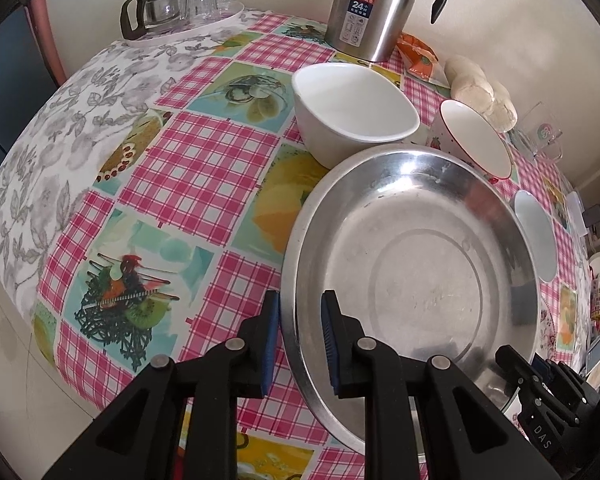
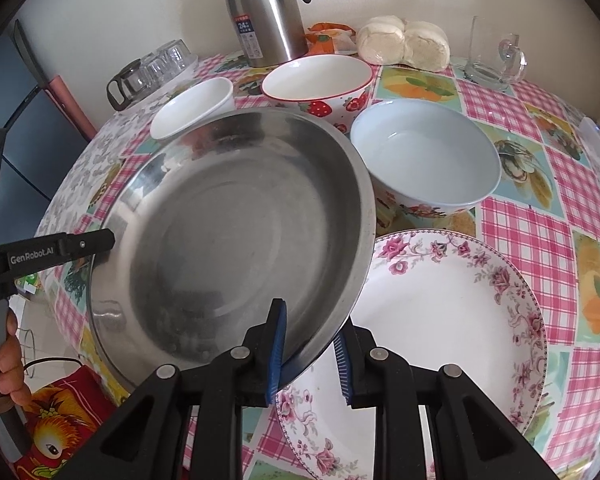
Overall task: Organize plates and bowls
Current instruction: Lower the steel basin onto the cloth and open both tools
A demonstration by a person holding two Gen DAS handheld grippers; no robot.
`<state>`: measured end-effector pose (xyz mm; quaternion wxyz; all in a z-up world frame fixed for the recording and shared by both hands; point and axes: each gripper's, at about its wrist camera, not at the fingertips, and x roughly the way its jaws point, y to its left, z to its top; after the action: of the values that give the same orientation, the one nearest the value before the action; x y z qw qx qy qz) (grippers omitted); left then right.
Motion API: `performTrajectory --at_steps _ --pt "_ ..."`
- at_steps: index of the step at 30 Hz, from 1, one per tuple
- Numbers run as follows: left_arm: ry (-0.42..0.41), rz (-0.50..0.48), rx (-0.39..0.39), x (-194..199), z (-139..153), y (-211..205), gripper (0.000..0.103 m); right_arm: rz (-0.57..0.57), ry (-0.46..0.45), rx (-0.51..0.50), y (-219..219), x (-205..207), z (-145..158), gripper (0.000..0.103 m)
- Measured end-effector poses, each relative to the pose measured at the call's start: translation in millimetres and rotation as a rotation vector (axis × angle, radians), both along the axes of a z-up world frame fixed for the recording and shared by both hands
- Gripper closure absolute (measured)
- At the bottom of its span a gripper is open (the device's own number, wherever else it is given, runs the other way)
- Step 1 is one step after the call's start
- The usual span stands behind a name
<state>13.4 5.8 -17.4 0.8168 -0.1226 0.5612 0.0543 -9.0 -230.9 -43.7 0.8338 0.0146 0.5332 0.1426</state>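
Note:
A large steel plate (image 1: 412,248) hangs tilted over the table, held from both sides. My left gripper (image 1: 300,300) is shut on its left rim, the blue pads pinching the edge. My right gripper (image 2: 312,320) is shut on the plate's (image 2: 228,224) near right rim, just above a floral plate (image 2: 440,320) lying flat on the cloth. Behind stand a white bowl (image 2: 192,110), a strawberry-patterned bowl (image 2: 316,80) and a pale blue bowl (image 2: 424,168). In the right wrist view the left gripper (image 2: 100,240) reaches in from the left, with a hand (image 2: 4,364) on its handle.
A steel thermos jug (image 2: 264,16) stands at the back by the wall. A tray with a glass teapot and glasses (image 1: 180,4) is at the back left, a bag of buns (image 2: 404,40) and a glass mug (image 2: 496,56) at the back right. The round table's edge (image 1: 60,344) curves close on the left.

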Motion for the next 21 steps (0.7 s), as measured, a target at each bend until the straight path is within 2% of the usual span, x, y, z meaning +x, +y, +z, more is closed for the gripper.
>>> performTrajectory --at_steps 9,10,12,17,18,20,21 --pt "-0.009 0.020 0.002 0 3 3 0.080 0.001 0.013 0.005 0 1 -1 0.076" --pt "-0.011 0.024 0.004 0 3 4 0.079 0.004 0.015 0.004 0 1 -1 0.075" --pt "-0.014 0.031 0.000 0 4 6 0.077 0.009 0.020 0.005 1 1 -1 0.064" --pt "-0.032 0.054 0.005 0 9 10 0.075 -0.006 -0.006 0.010 -3 -1 7 0.061" --pt "-0.040 0.058 0.009 -1 11 11 0.074 -0.017 -0.015 0.015 -6 -1 10 0.061" --pt "-0.058 0.064 0.026 -1 15 11 0.060 -0.034 -0.027 0.023 -10 -1 13 0.061" --pt "-0.064 0.064 0.031 -1 17 10 0.048 -0.049 -0.037 0.028 -13 -1 15 0.059"
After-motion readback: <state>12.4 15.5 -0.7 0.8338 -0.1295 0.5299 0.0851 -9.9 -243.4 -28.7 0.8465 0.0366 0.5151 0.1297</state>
